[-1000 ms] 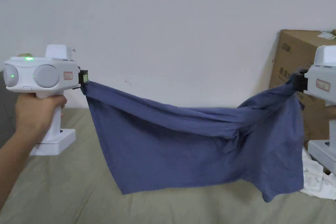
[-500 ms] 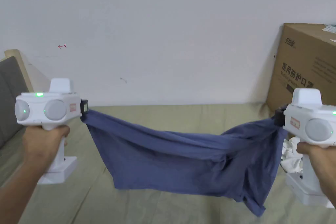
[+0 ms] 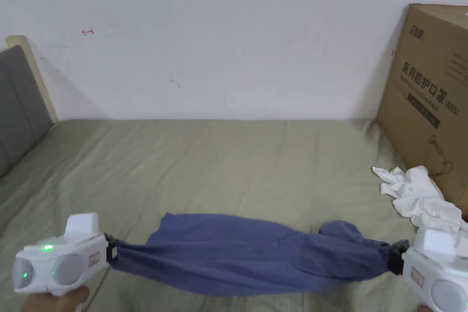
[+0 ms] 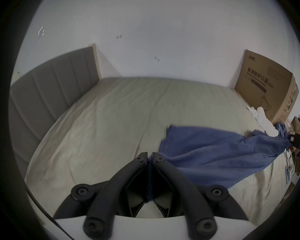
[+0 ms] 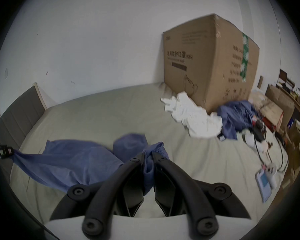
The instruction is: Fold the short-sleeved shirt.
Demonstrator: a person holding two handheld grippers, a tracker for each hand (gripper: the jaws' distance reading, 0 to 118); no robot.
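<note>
Both the left hand-held gripper (image 3: 112, 251) and the right hand-held gripper (image 3: 396, 253) clamp the shirt (image 3: 247, 253) near the bed's (image 3: 228, 166) front edge; slack could bunch it.

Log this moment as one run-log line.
stage: laying out | blue shirt: stretched between grippers, on the bed | left gripper: clamped on one end | right gripper: clamped on other end | fold: not yet made

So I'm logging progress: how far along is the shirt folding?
Early. Done: the blue shirt is stretched out low over the bed. In hand: the left claw and right claw each pinch one end. Left: laying it flat and every fold.
</note>
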